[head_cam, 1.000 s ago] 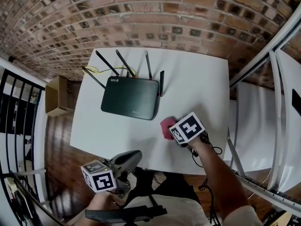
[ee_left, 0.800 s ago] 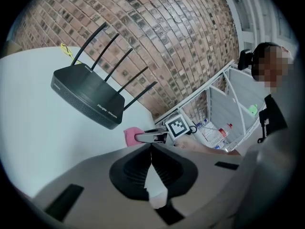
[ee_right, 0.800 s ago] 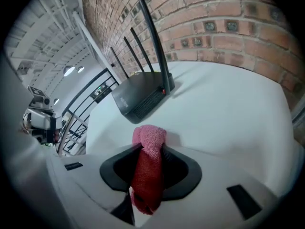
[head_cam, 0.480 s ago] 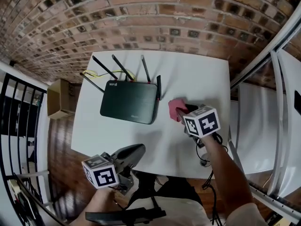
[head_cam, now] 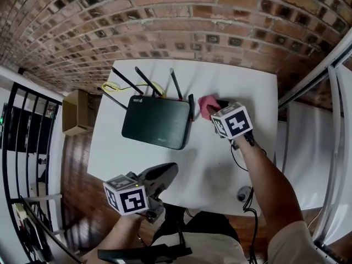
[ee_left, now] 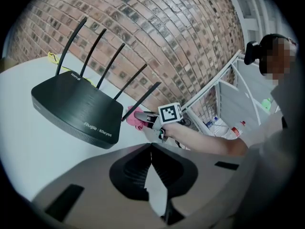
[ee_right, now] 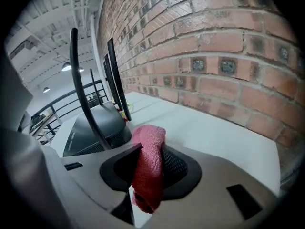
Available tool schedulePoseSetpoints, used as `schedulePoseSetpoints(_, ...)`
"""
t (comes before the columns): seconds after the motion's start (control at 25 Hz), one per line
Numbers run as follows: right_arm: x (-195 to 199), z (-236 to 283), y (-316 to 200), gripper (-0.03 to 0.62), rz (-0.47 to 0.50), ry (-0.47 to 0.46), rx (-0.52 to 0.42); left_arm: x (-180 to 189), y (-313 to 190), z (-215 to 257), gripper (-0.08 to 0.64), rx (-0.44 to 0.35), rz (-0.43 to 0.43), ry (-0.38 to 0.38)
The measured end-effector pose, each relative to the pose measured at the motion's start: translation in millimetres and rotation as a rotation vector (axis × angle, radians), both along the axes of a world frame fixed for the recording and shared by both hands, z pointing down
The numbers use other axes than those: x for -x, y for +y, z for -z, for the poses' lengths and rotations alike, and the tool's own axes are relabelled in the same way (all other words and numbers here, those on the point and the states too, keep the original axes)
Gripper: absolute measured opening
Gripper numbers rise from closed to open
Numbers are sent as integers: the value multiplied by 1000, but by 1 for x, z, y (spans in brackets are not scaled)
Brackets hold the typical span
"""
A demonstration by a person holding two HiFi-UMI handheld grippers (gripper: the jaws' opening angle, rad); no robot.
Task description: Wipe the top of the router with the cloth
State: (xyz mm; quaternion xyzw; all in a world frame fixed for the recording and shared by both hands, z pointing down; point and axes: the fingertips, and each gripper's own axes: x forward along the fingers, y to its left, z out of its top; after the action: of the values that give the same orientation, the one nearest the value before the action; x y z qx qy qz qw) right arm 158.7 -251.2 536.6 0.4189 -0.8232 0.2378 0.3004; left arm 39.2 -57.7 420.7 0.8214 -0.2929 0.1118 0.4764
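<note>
Cloth (ee_right: 148,168), pink, hangs pinched in my right gripper (head_cam: 213,110), whose jaws have just been closing on it. It is over the white surface (head_cam: 236,87), just beside the right edge of the black router (head_cam: 157,122). My left gripper (ee_left: 151,148) is closed, with nothing inside, at the near edge.

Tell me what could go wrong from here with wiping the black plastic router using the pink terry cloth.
The pink terry cloth, clamped in the right gripper, hangs beside the nearest upright black antenna; swinging it over the black plastic router may knock that antenna.
The left gripper is shut and off the router, so nothing steadies it; wiping could slide it across the white table.
</note>
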Motion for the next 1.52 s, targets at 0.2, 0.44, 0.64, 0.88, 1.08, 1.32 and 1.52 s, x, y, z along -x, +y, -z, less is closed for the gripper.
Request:
schedulePoseSetpoints(0.2, 18, 0, -31, 132, 70, 26, -59, 4, 4, -14, 3, 27, -8, -22)
schedulePoseSetpoints(0.44, 43, -3, -33, 132, 182, 66, -102, 9, 8, -22, 3, 45, 4, -34)
schedulePoseSetpoints(0.64, 52, -4, -16, 131, 263, 64, -126, 8, 14, -26, 3, 53, 7, -24)
schedulePoseSetpoints(0.88, 51, -3, 0, 130, 323, 72, -143, 7, 21, -25, 3, 56, 13, -16)
schedulePoseSetpoints(1.08, 52, 7, 15, 129, 365, 83, -171, 8, 29, -24, 3, 56, 17, -10)
schedulePoseSetpoints(1.32, 50, 7, 34, 129, 403, 100, -185, 8, 38, -25, 3, 49, 20, -10)
schedulePoseSetpoints(1.52, 51, 6, 45, 129, 414, 113, -196, 6, 44, -24, 3, 49, 25, -3)
